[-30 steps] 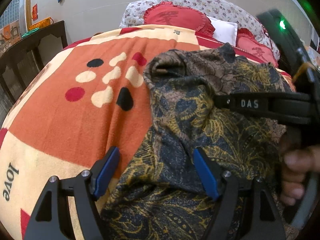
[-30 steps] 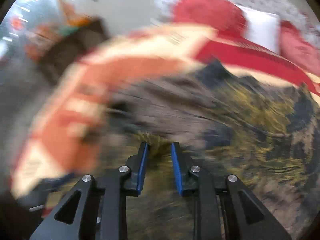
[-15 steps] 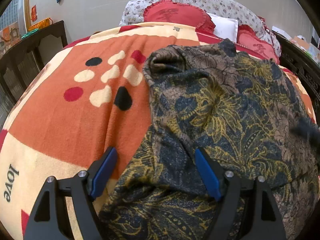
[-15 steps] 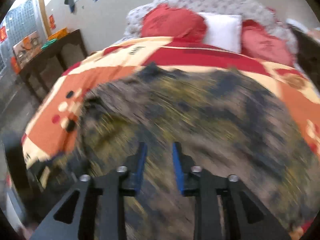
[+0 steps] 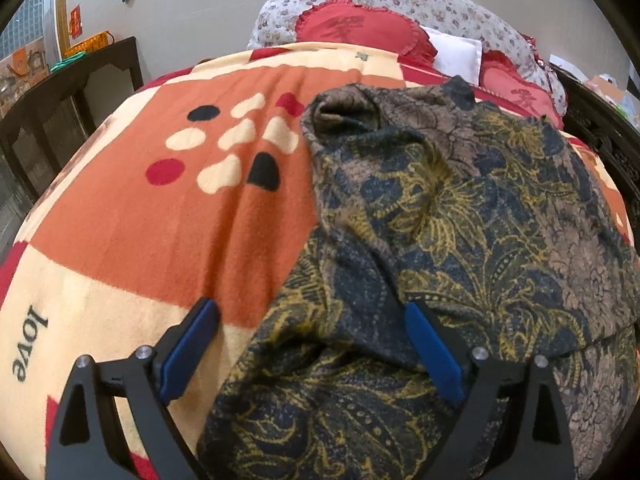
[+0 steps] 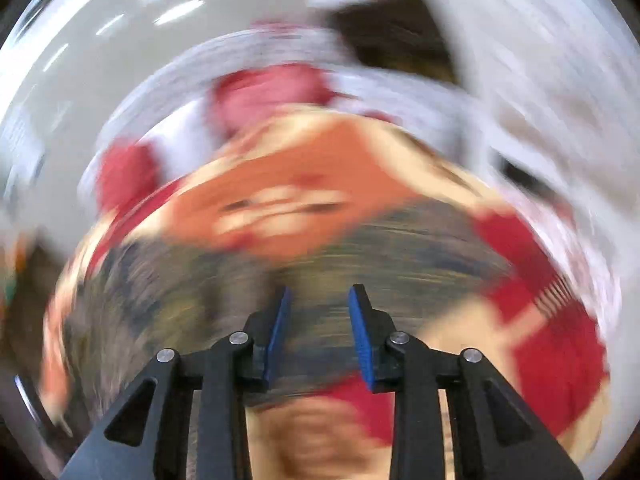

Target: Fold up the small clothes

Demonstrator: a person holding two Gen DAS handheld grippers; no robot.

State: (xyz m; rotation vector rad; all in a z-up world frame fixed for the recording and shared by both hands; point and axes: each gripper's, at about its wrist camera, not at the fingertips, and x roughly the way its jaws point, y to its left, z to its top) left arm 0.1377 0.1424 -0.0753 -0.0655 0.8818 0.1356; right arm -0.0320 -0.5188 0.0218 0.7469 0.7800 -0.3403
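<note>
A dark blue, gold and brown patterned garment (image 5: 460, 208) lies rumpled on the orange and cream blanket (image 5: 168, 224), one sleeve end bunched at the far side. My left gripper (image 5: 310, 306) hovers over the garment's near left edge. Its jaws are opening and stand wide, with cloth lying below the gap and the blue pads (image 5: 432, 352) not pressing it. The right wrist view is heavily blurred. There my right gripper (image 6: 320, 292) has its jaws closing, with a narrow gap and nothing seen between them, above the smeared garment (image 6: 400, 248).
Red pillows (image 5: 360, 28) and a white pillow (image 5: 456, 56) lean on a floral headboard cushion at the far end of the bed. Dark wooden furniture (image 5: 60, 100) stands at the left, and a dark bed frame (image 5: 600, 120) runs along the right.
The right gripper and the hand holding it have left the left wrist view. My left jaws have spread wider over the cloth. The right view has swung fast across the bed.
</note>
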